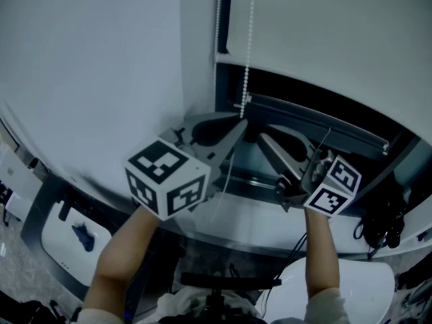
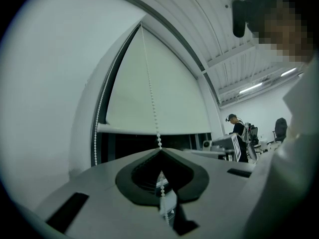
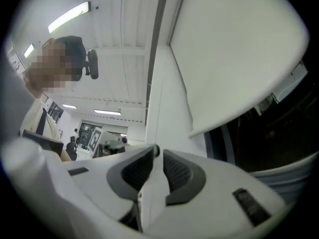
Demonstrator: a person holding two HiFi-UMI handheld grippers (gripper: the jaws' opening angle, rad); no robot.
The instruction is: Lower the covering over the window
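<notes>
The smooth, pale fabric blind [image 1: 324, 25] hangs flat over the upper part of the dark window [image 1: 304, 93], ending in a straight bottom bar; the left gripper [image 2: 160, 152], matte grey with ribbed black pads, has its jaws pressed together on the white bead chain [image 2: 152, 98]; the right gripper [image 3: 156, 153] has its jaws slightly spread, holding nothing.

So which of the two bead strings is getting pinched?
The bead string hanging across the blind: it runs into the left gripper, shut on it. The other bead string hangs free, farther left.
</notes>
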